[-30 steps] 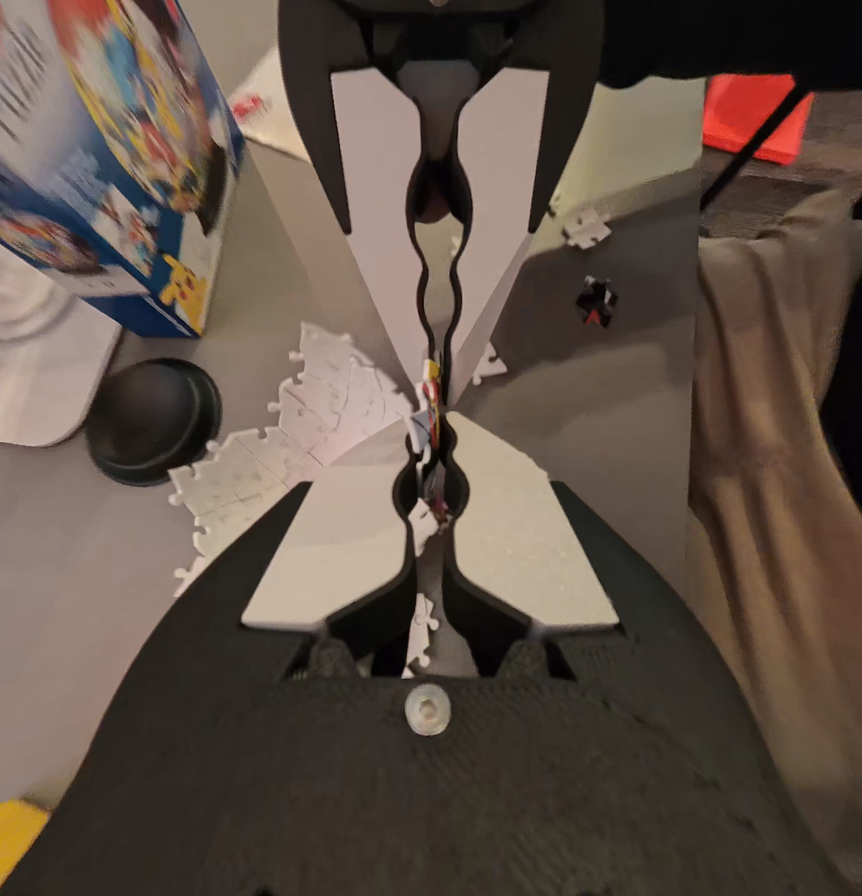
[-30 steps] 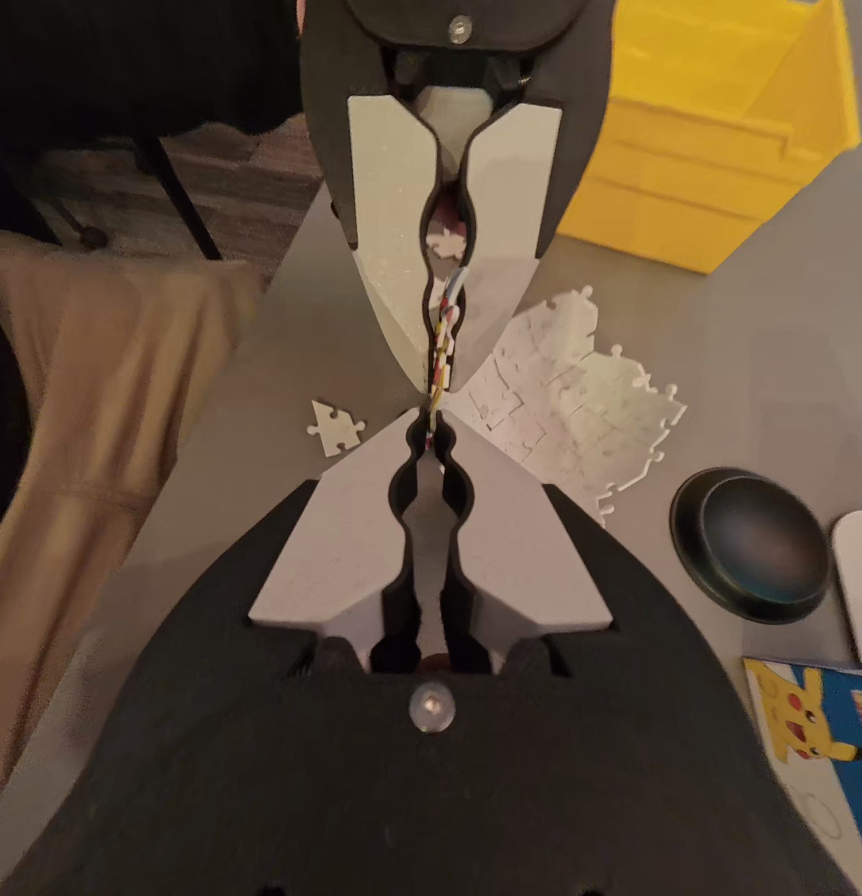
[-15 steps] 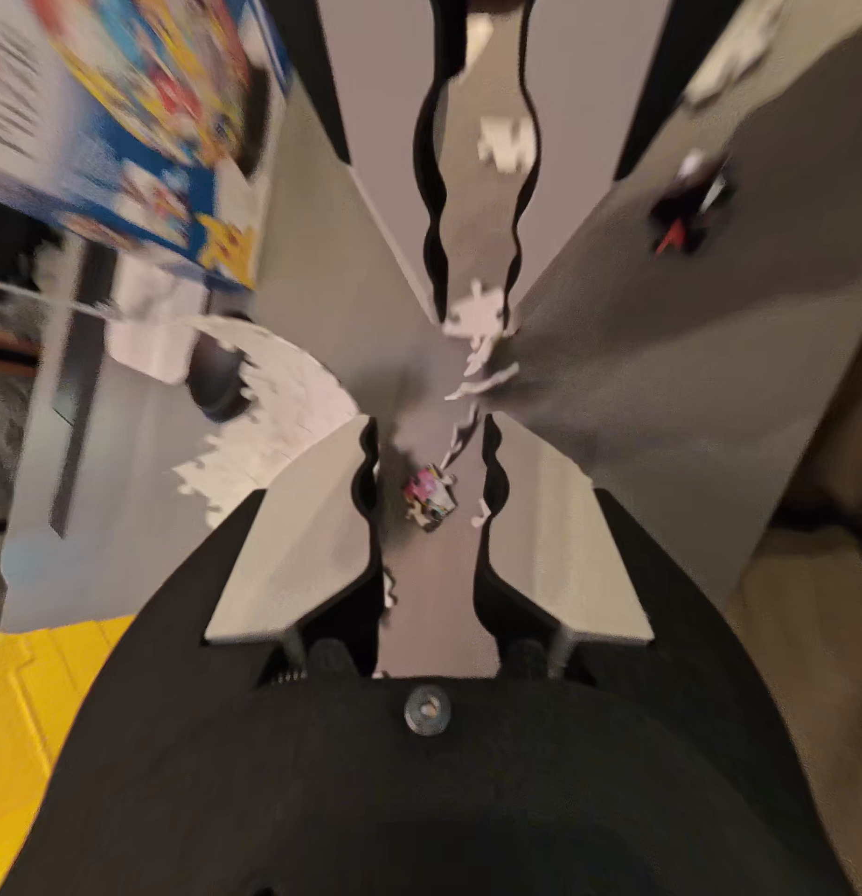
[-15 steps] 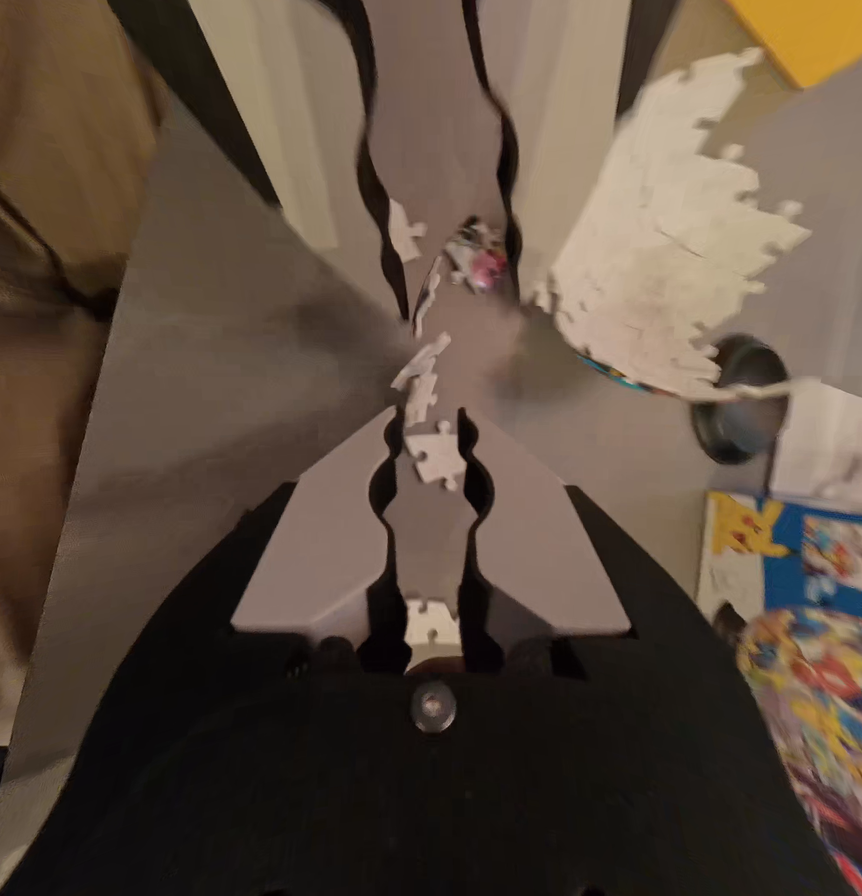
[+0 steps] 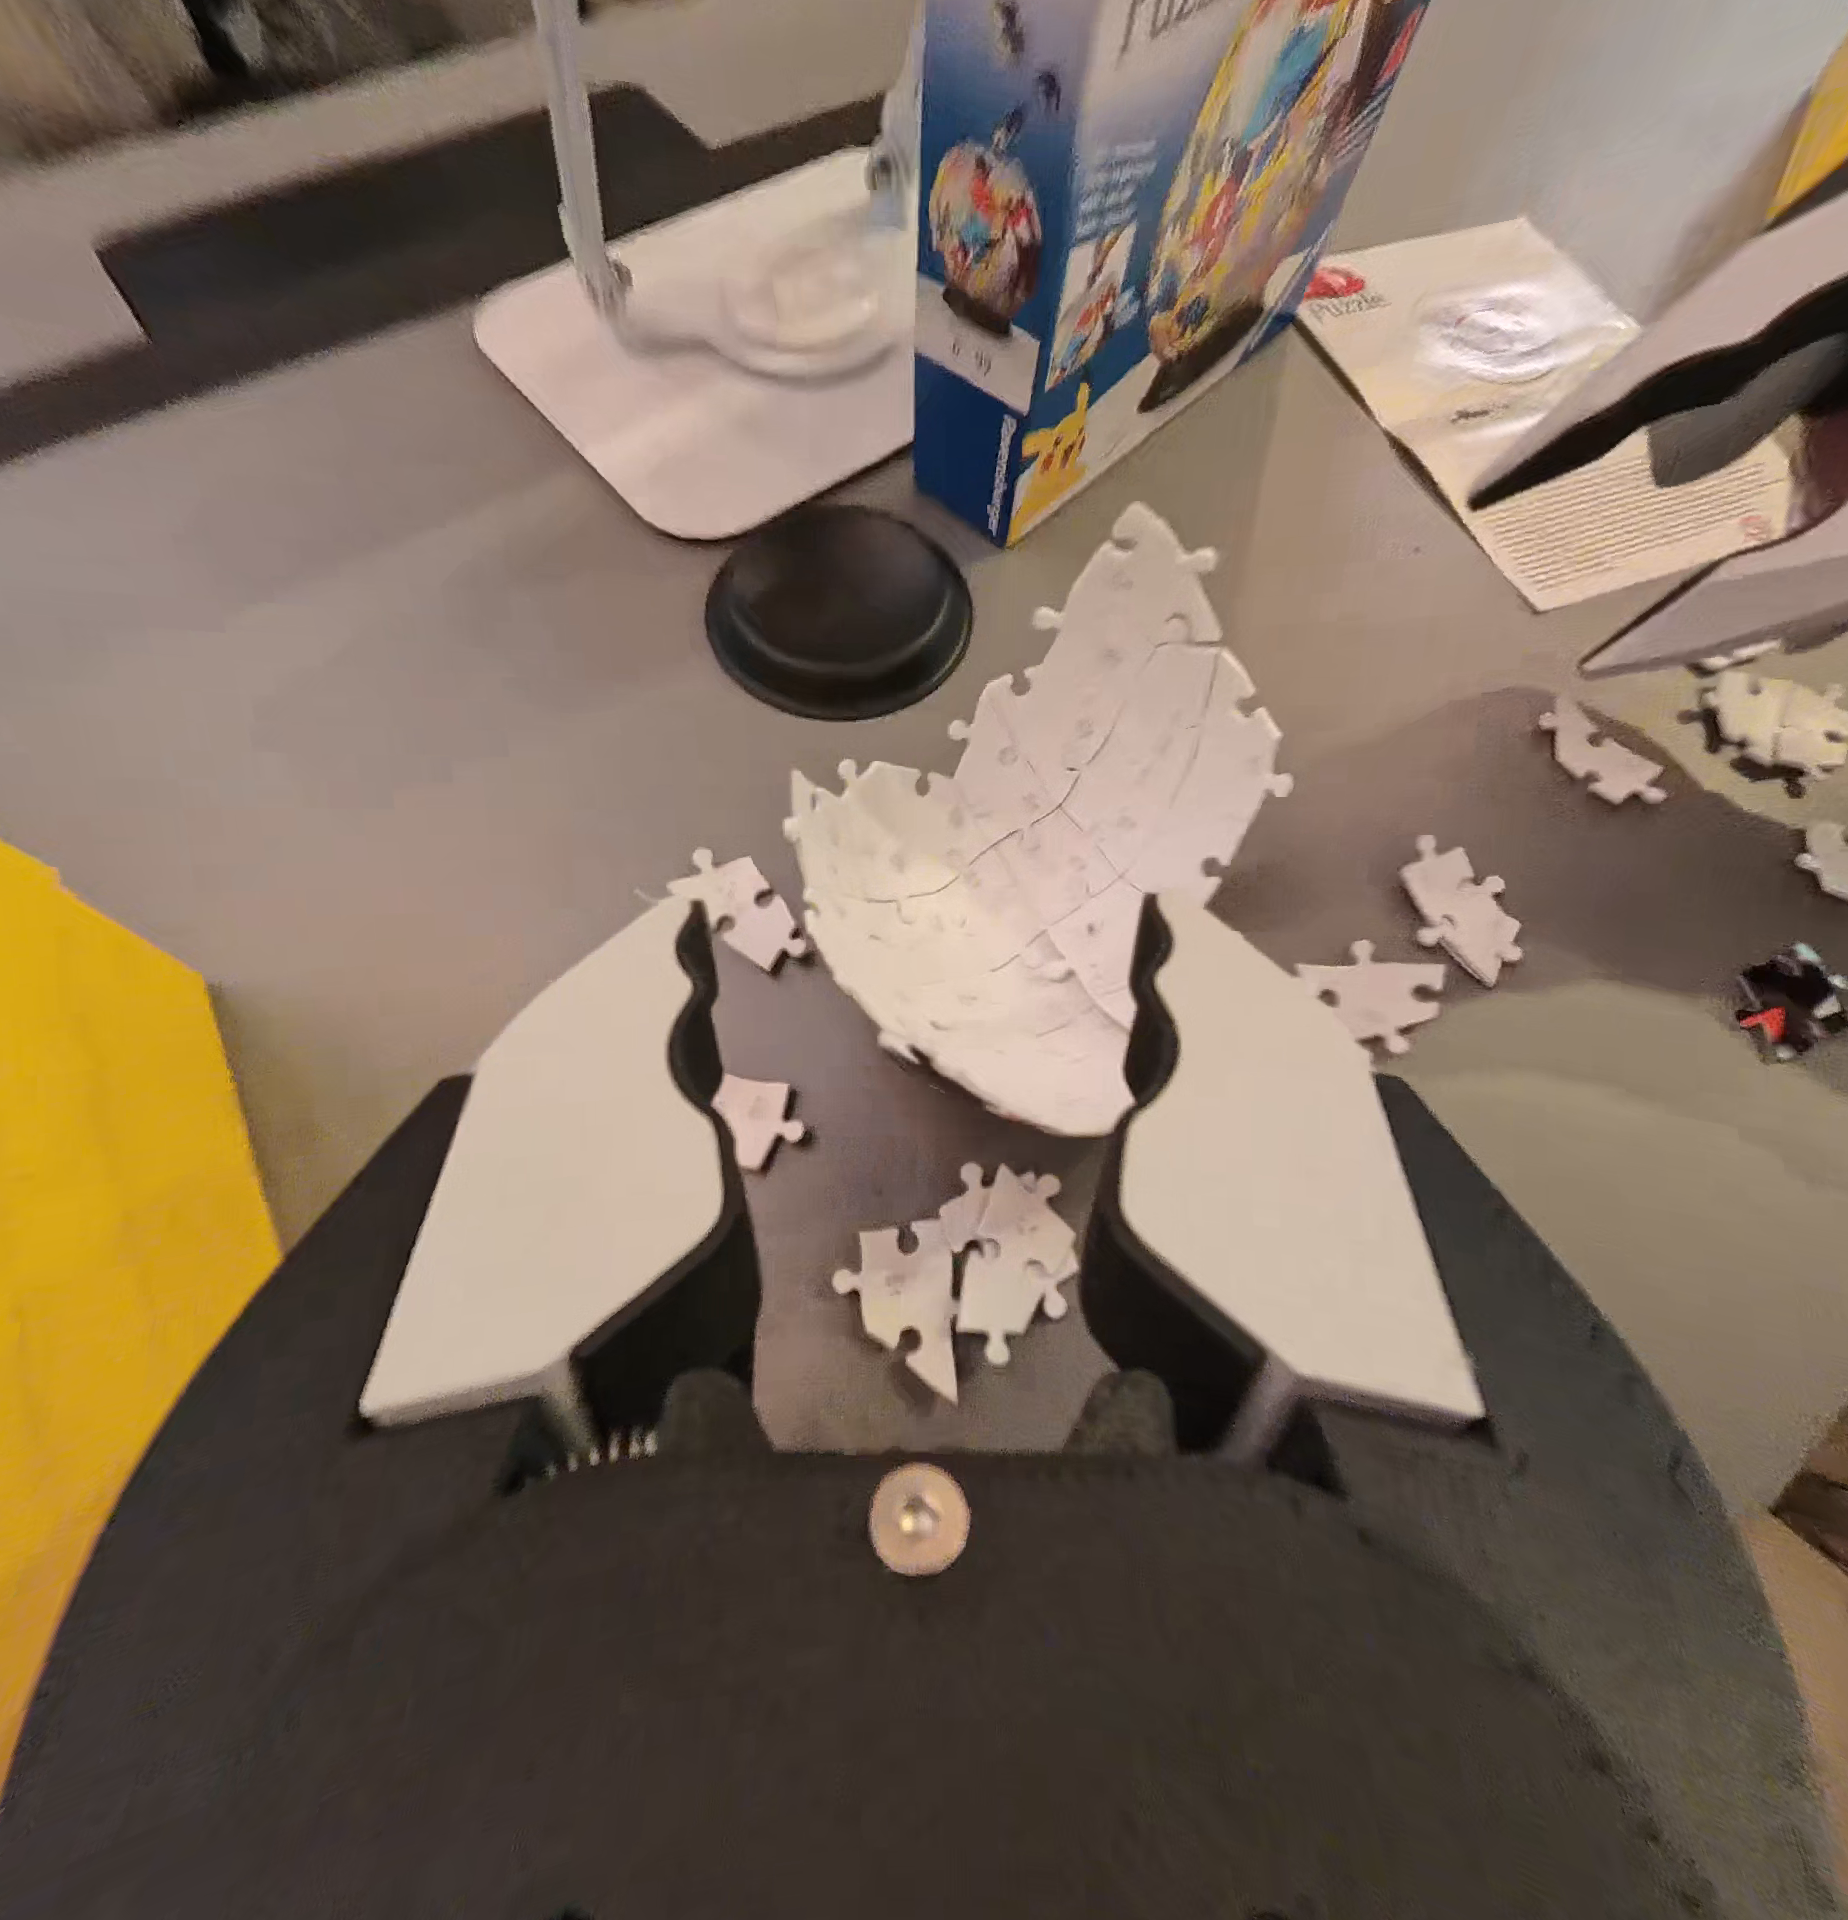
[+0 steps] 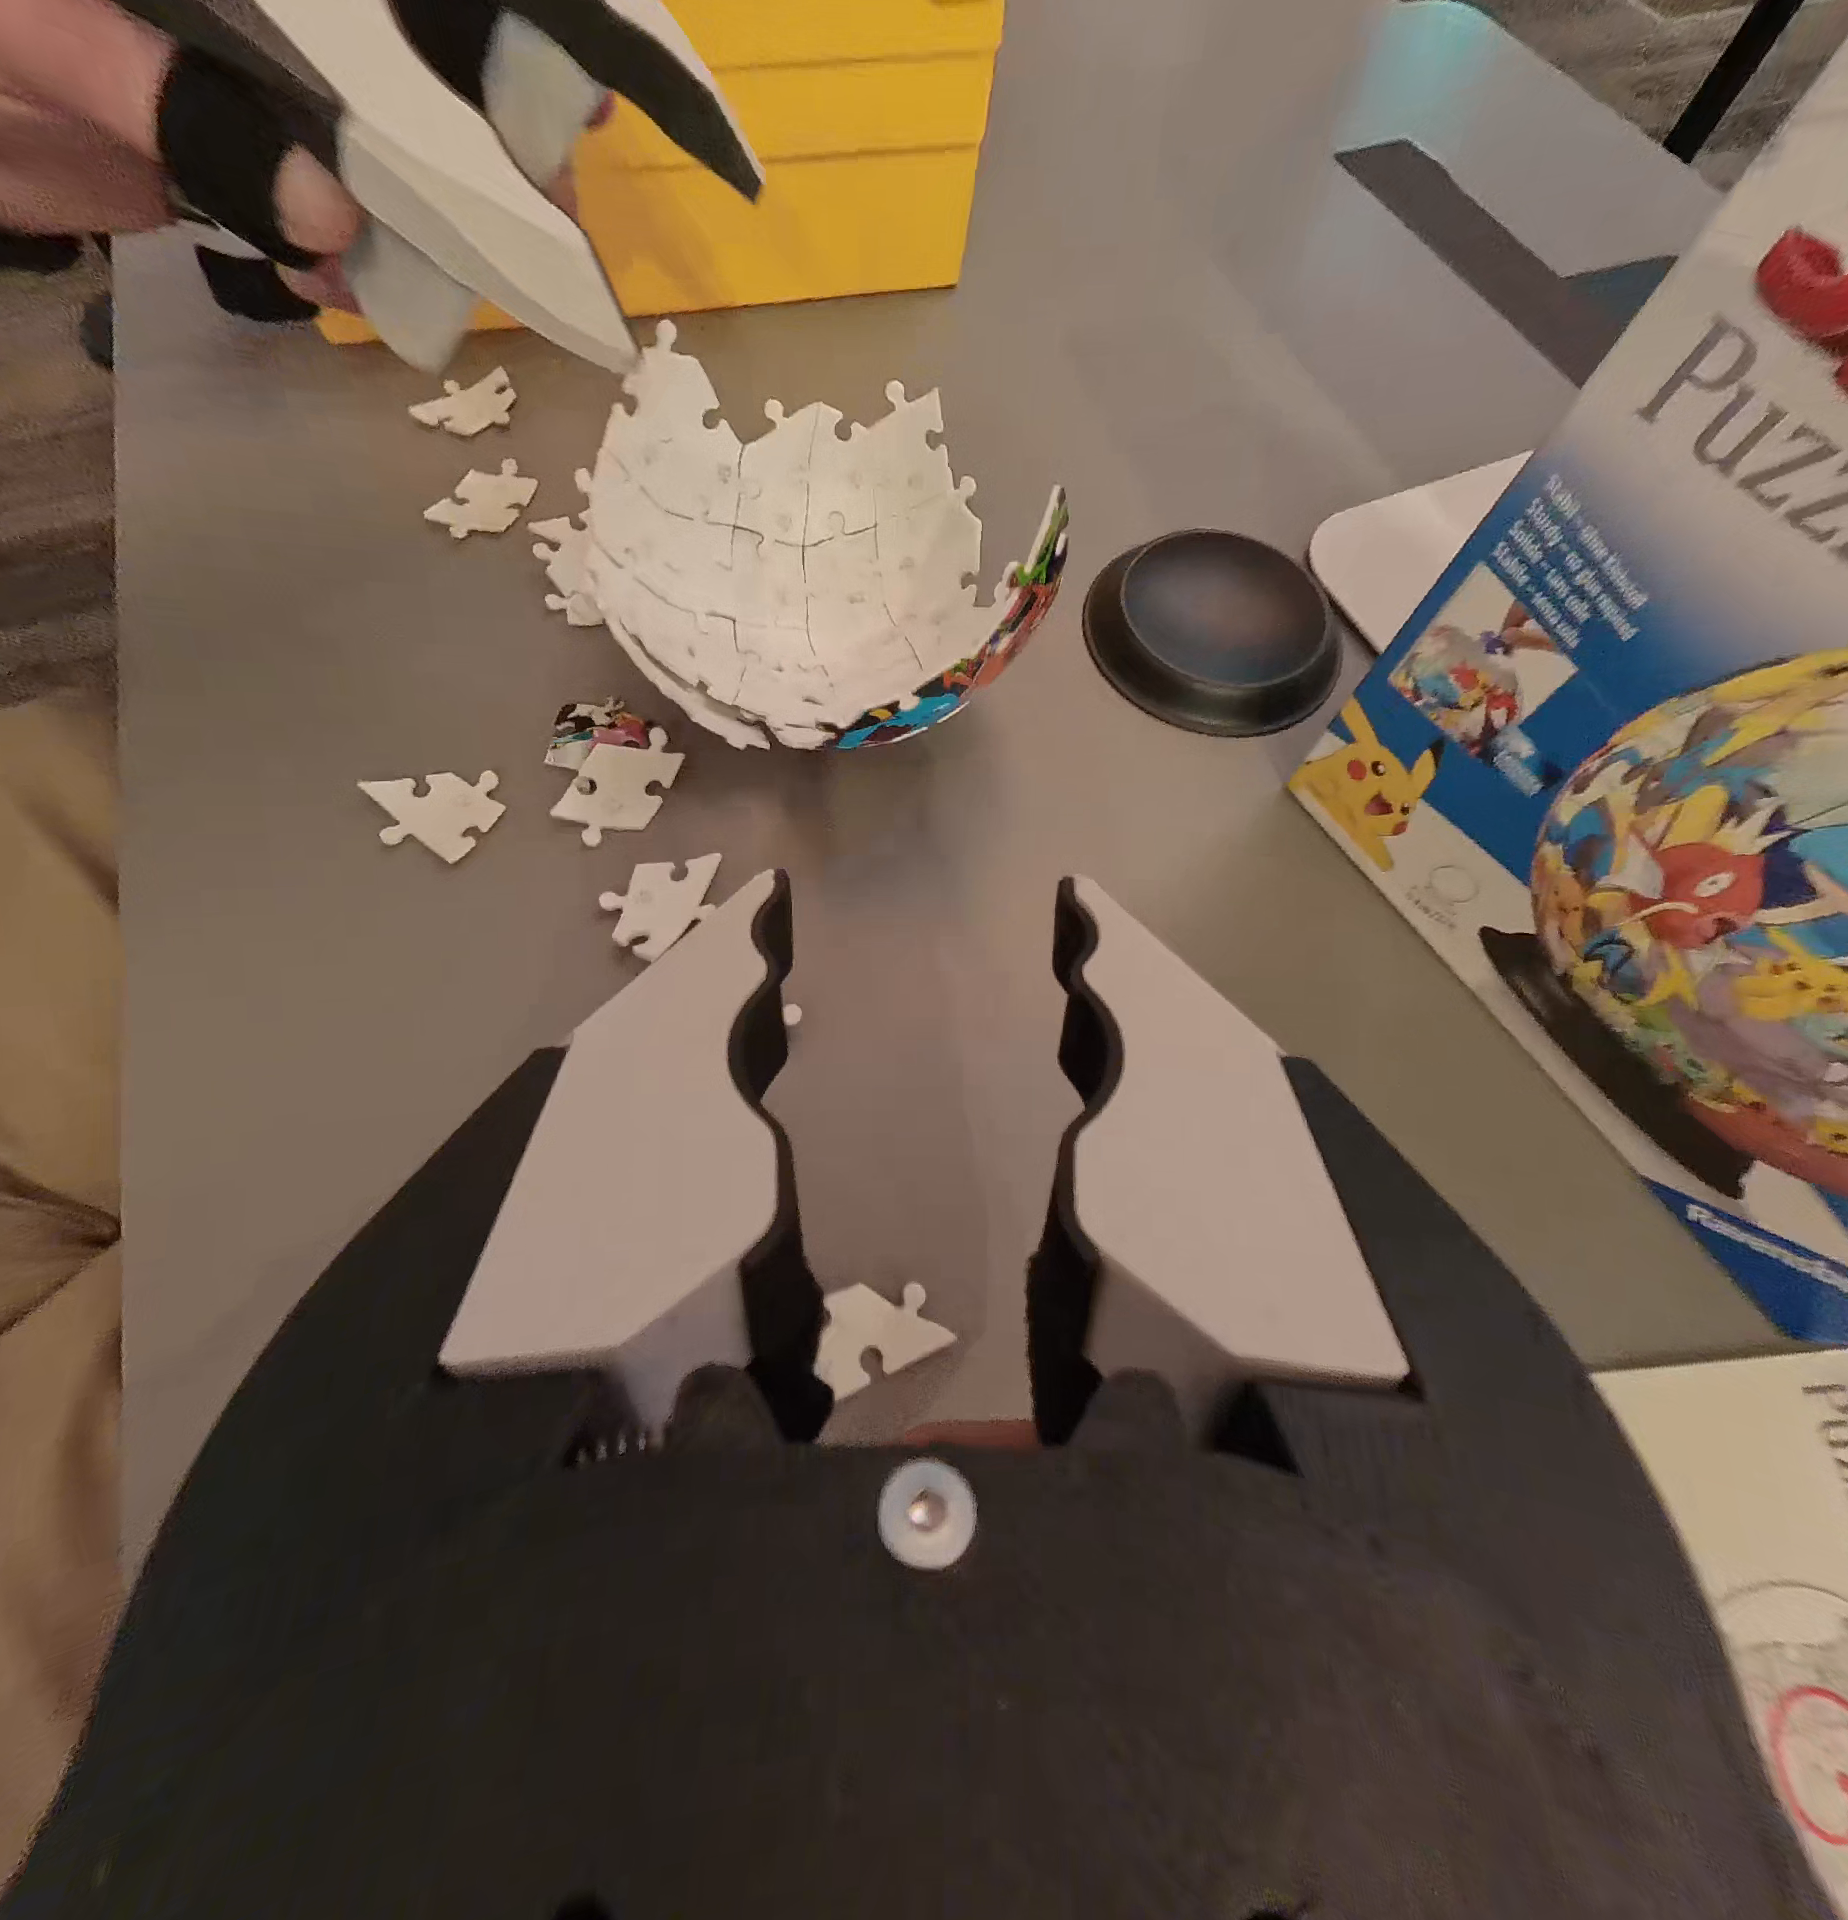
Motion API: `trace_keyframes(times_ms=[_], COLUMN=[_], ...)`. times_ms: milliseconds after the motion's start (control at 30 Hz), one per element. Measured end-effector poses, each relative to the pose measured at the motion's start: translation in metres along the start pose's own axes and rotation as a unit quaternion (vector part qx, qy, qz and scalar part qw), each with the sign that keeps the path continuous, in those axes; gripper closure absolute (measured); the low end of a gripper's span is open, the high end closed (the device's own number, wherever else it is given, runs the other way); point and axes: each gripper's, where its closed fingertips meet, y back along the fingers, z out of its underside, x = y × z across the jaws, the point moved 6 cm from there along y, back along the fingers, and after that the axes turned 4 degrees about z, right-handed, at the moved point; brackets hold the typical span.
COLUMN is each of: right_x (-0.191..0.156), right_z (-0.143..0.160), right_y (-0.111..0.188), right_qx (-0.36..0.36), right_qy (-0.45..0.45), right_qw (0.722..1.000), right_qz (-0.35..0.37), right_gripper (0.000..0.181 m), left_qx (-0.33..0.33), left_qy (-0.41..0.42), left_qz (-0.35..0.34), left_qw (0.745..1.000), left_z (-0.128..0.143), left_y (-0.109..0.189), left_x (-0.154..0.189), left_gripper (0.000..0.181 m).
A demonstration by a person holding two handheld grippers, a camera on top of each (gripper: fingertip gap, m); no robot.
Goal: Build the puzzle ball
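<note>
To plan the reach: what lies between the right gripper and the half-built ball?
In the right wrist view, bare grey table lies between right gripper and ball.

Both wrist views look down, facing, sharing the half-built ball [image 5: 1013, 894].

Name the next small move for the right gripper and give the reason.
Probably lower the open right gripper onto the loose piece by its left fingertip: both grippers are empty, the half-built shell lies unfinished, and that piece is nearest.
</note>
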Motion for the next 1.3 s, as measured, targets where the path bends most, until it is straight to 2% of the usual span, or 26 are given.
trace_keyframes(times_ms=[67, 133, 200, 300, 400, 567, 700, 900, 1067, 1133, 1300], right_x=[-0.001, -0.003, -0.002, -0.005, -0.008, -0.010, -0.009, -0.006, -0.003, -0.002, -0.010], right_z=[-0.004, -0.009, -0.011, -0.007, -0.004, -0.006, -0.004, 0.000, 0.005, 0.008, 0.003], right_y=[-0.007, -0.017, -0.029, -0.048, -0.060, -0.065, -0.064, -0.060, -0.056, -0.055, -0.056], right_qx=[0.013, 0.015, 0.012, -0.002, -0.014, 0.003, 0.002, -0.002, -0.015, -0.029, -0.036], right_qy=[-0.016, -0.025, -0.035, -0.078, -0.093, -0.141, -0.142, -0.136, -0.135, -0.132, -0.105], right_qw=[1.000, 1.000, 0.999, 0.997, 0.995, 0.987, 0.987, 0.987, 0.987, 0.986, 0.989], right_qz=[0.003, 0.001, 0.003, -0.026, -0.037, -0.075, -0.079, -0.081, -0.087, -0.092, -0.098], right_gripper=[0.136, 0.136, 0.137, 0.137, 0.136, 0.137, 0.139, 0.137, 0.133, 0.127, 0.117], left_qx=[-0.031, -0.056, -0.102, -0.130, -0.165, -0.194, -0.177, -0.141, -0.078, -0.061, -0.034], left_qy=[0.034, 0.040, 0.063, 0.087, 0.093, 0.090, 0.084, 0.073, 0.062, 0.064, 0.055], left_qz=[0.021, 0.019, 0.048, 0.089, 0.130, 0.141, 0.152, 0.130, 0.107, 0.075, 0.063], left_qw=[0.999, 0.997, 0.992, 0.984, 0.973, 0.967, 0.969, 0.979, 0.989, 0.993, 0.996], left_z=[0.004, 0.006, 0.011, 0.015, 0.021, 0.033, 0.026, 0.018, 0.008, 0.004, -0.002], left_y=[-0.013, -0.022, -0.031, -0.044, -0.056, -0.069, -0.066, -0.063, -0.060, -0.058, -0.061], left_x=[-0.008, -0.018, -0.023, -0.025, -0.021, -0.016, -0.011, -0.013, -0.013, -0.017, -0.006], left_gripper=[0.103, 0.111, 0.108, 0.116, 0.134, 0.162, 0.174, 0.176, 0.176, 0.177, 0.177])
